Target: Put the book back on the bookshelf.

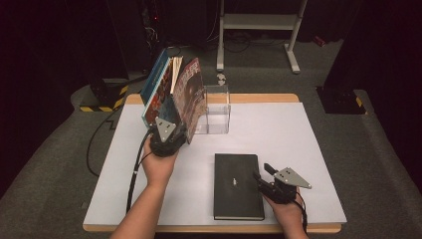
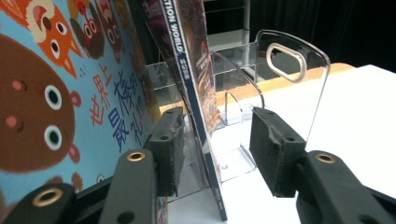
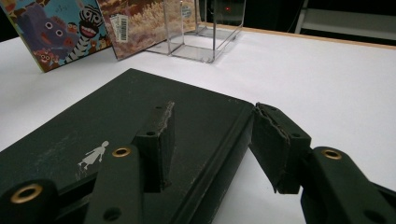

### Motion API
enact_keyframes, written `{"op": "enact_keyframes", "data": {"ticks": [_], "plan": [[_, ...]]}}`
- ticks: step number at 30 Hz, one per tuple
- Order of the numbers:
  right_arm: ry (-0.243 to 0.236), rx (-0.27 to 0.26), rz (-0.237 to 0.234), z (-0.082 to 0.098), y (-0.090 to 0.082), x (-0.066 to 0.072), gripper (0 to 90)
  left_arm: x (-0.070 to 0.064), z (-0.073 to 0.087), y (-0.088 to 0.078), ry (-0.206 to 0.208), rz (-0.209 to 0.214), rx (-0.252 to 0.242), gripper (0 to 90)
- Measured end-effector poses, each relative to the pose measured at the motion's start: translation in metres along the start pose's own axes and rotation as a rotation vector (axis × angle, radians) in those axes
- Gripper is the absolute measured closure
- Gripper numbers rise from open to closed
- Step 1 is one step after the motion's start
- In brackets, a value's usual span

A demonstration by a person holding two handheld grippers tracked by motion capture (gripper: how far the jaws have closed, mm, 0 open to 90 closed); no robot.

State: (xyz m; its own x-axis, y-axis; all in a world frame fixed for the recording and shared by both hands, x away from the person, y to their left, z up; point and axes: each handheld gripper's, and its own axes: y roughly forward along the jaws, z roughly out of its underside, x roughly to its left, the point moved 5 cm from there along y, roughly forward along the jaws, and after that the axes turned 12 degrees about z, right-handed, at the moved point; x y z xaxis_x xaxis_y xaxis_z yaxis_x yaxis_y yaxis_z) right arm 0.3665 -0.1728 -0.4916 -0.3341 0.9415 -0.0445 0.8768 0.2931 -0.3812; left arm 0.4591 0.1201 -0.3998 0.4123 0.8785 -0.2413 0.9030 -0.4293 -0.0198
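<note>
Several picture books lean left in a clear acrylic stand (image 1: 219, 107) at the table's back left: a blue animal book (image 1: 154, 84) (image 2: 56, 93) and a thin magazine (image 1: 191, 89) (image 2: 196, 70). My left gripper (image 1: 174, 130) (image 2: 217, 116) is at their near lower corner. It is open, with the magazine's spine between the pads and a gap on both sides. A black hardcover book (image 1: 236, 184) (image 3: 140, 121) lies flat near the front. My right gripper (image 1: 263, 172) (image 3: 212, 112) is open and straddles its right edge, one jaw over the cover, the other beside the edge.
The white table (image 1: 298, 139) has bare surface to the right of the stand and the black book. The stand's clear divider with a handle slot (image 2: 289, 70) rises just right of the magazine. A white metal frame (image 1: 259, 22) stands on the floor beyond.
</note>
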Motion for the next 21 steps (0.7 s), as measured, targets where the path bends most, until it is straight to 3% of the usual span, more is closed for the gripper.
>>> {"op": "enact_keyframes", "data": {"ticks": [6, 7, 8, 10, 12, 16, 21], "plan": [[-0.003, 0.002, -0.002, 0.000, 0.000, 0.000, 48.5, 0.002, 0.010, -0.008, -0.051, 0.029, 0.039, 51.4], [-0.007, 0.005, 0.000, 0.001, 0.000, 0.001, 48.4, 0.001, 0.013, -0.011, -0.092, 0.050, 0.043, 49.6], [-0.008, 0.005, 0.000, 0.001, 0.000, 0.001, 48.3, 0.001, 0.015, -0.013, -0.104, 0.057, 0.053, 48.2], [-0.010, 0.006, 0.000, 0.001, 0.000, 0.001, 48.3, -0.001, 0.019, -0.016, -0.104, 0.070, 0.070, 45.2], [-0.014, 0.008, 0.002, 0.002, 0.000, 0.001, 48.1, -0.006, 0.026, -0.020, -0.069, 0.086, 0.092, 45.3], [-0.015, 0.013, 0.004, 0.002, 0.000, 0.001, 47.7, -0.012, 0.033, -0.024, -0.069, 0.130, 0.105, 40.7], [-0.014, 0.022, 0.008, 0.003, 0.000, 0.000, 47.3, -0.022, 0.047, -0.033, -0.118, 0.204, 0.124, 35.0]]}}
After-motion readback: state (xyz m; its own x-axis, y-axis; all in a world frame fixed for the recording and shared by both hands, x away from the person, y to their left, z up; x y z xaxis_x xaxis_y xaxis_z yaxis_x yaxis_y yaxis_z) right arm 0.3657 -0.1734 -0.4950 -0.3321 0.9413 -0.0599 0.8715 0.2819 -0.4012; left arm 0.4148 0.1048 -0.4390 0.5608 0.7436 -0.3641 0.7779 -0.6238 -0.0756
